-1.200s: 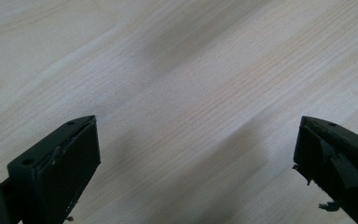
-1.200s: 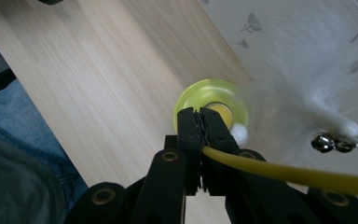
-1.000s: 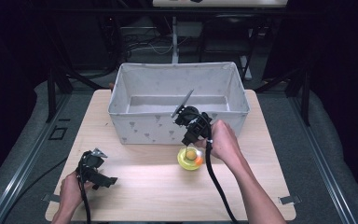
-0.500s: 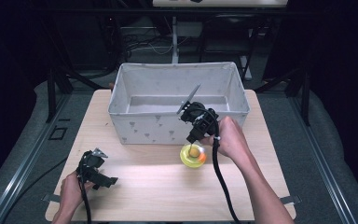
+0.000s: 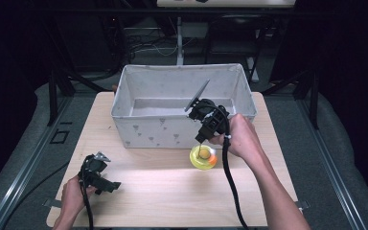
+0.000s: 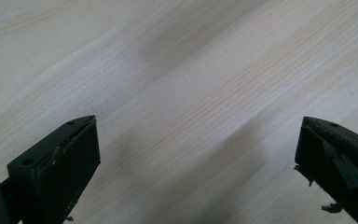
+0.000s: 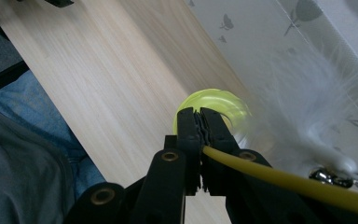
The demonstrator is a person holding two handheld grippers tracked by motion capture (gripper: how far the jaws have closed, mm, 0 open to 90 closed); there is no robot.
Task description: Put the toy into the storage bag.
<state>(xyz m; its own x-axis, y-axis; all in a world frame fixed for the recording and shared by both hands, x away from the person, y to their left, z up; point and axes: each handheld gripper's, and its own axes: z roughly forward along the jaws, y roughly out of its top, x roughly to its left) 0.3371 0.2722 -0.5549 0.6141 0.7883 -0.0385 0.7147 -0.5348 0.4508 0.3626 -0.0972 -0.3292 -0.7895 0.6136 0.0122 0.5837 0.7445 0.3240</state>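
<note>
Cat toy: right gripper clamped on its yellow wand, round base on tabletop beside fabric bin; left gripper released, idle; advise lifting straight, clearing the bin rim

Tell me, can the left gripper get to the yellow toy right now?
Probably yes. The left gripper is open and holds nothing, and bare table lies between it and the yellow toy, though the right gripper already pinches its stick.

Pale matt wood table, printed cloth bin — glossy translucent yellow disc
</note>
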